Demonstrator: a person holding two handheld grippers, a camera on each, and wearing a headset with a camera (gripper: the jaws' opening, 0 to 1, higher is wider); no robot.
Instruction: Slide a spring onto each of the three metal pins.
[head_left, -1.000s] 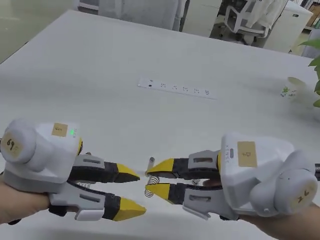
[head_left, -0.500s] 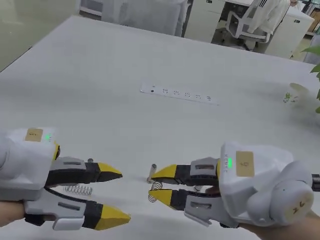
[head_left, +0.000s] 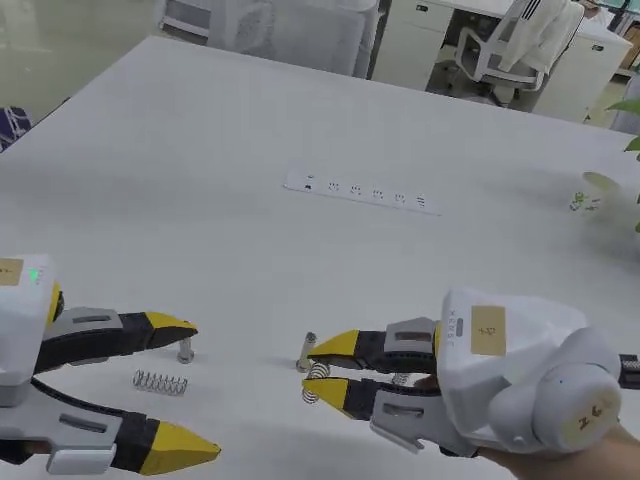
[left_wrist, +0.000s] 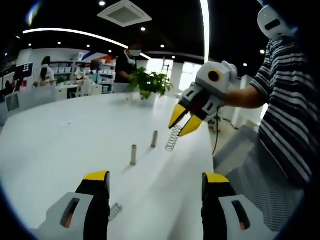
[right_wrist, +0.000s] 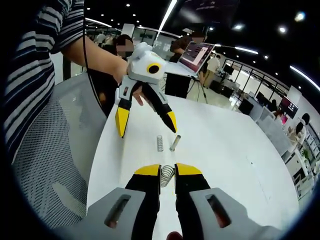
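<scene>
**Tabletop** (head_left: 250, 120): white and wide. It carries every item below.

**Right gripper** (head_left: 310, 370): at 5 o'clock in the head view, pointing toward 9 o'clock. Its fingers (right_wrist: 148, 172) are drawn close together and pinch the held spring (right_wrist: 167, 176). Grip and station match those of a second ago.

**Left gripper** (head_left: 202, 390): at 8 o'clock in the head view, fingers (left_wrist: 97, 181) spread wide. A second ago its tips stood close against the right gripper's tips. It has since drawn back toward 9 o'clock and now sits well apart from them.

**Power strip** (head_left: 360, 192): white and flat, toward 12 o'clock from both grippers and well apart from them.

**Held spring**: in the right fingertips, just beside the first pin, not over it.

**Loose spring** (head_left: 160, 382): lies on its side on the tabletop, in the gap between the left fingers. It was mostly covered by the left gripper a second ago and is now in open view.

**First pin** (head_left: 307, 350): upright, at the right fingertips, no spring on it.

**Second pin** (head_left: 185, 350): upright, just at 1 o'clock of the loose spring, no spring on it. It was uncovered by the left gripper's retreat.
</scene>
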